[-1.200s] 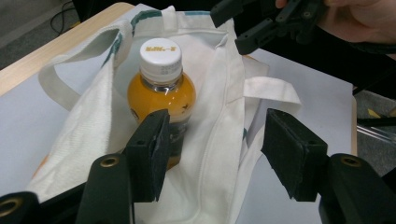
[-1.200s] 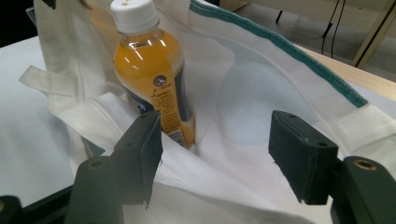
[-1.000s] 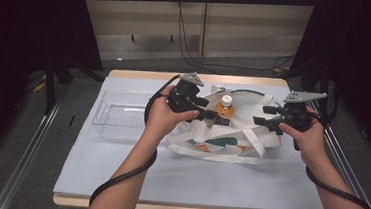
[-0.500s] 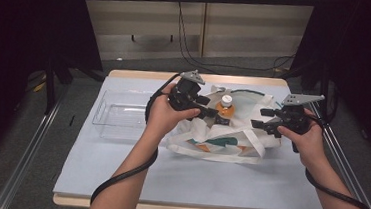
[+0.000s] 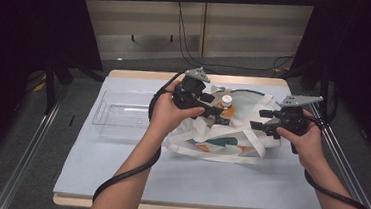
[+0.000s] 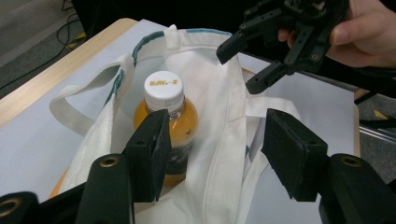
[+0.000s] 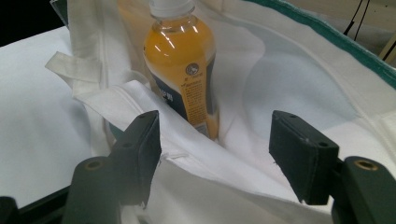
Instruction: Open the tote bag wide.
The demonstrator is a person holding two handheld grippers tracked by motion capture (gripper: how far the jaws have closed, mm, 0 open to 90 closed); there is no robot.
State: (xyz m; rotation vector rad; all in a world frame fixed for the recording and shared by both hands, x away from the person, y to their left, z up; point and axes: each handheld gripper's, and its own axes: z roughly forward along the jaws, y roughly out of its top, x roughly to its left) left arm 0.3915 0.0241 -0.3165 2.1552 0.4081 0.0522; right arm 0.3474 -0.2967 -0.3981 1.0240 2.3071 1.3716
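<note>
the tote bag (image 5: 231,138) lies mid-bench with its mouth open; the orange bottle (image 6: 164,122) stands inside, taking the part of the opening toward the clear tray (image 5: 122,114). beside the bottle the bag's interior is unoccupied white cloth. a fold of the bag's rim rises in front of the bottle's lower half in the right gripper view. loose handles (image 6: 77,114) drape around the bag's edge. the bench (image 5: 193,178) on the person's side of the bag is bare.
</note>
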